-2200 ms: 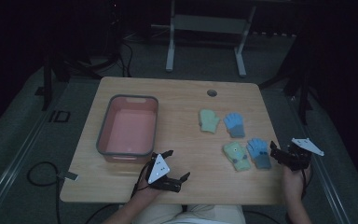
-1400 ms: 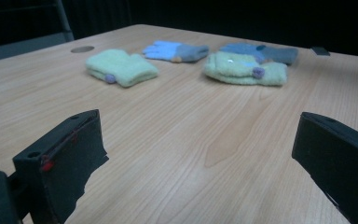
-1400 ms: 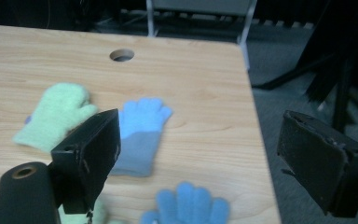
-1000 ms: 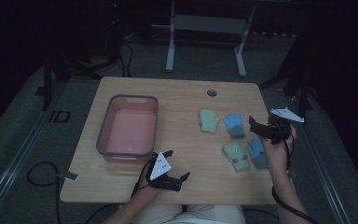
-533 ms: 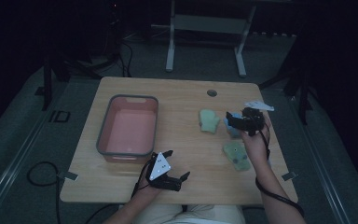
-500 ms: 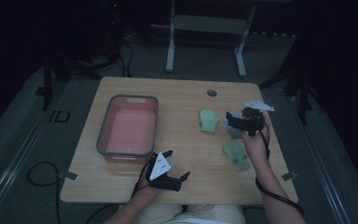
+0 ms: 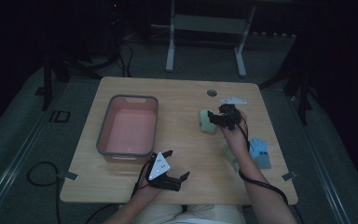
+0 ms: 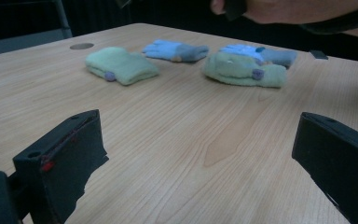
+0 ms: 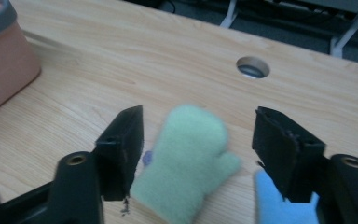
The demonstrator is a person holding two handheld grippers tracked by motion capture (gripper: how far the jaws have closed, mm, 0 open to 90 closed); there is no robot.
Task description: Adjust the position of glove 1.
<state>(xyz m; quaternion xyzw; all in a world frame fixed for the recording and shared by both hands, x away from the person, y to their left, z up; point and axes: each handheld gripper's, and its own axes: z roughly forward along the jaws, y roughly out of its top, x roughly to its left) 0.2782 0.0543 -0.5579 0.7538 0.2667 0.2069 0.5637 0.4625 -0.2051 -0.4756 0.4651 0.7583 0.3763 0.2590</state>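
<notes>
The right gripper point(image 7: 214, 119) is over the green mitten point(image 7: 207, 122), which lies flat on the wooden table point(image 7: 182, 98), on the side of the pink tub point(image 7: 127, 126) that faces the round hole point(image 7: 212, 93). In the right gripper view the green mitten point(image 9: 186, 158) sits between the two black jaws: one jaw is just beside its cuff edge, where a small purple dot shows, and the other jaw stands apart from the thumb side, with bare wood between them. The jaws have just been closing around it, but the pads do not press the wool, so the mitten is between them and not gripped. A blue glove point(image 9: 279, 205) lies just beside the mitten, under the far jaw, on the side away from the pink tub point(image 9: 4, 60). The left gripper point(image 7: 170, 175) rests near the table edge close to the person, a little away from the corner of the tub, with its jaws wide apart and nothing between them. In the left gripper view its jaws frame bare wood, and far beyond them lie a green mitten point(image 8: 121, 65), a blue glove point(image 8: 175, 50) and a green and blue pair point(image 8: 244, 67) stacked together. Another blue glove point(image 7: 260, 151) lies beside the right forearm point(image 7: 249, 163), well apart from the tub.
</notes>
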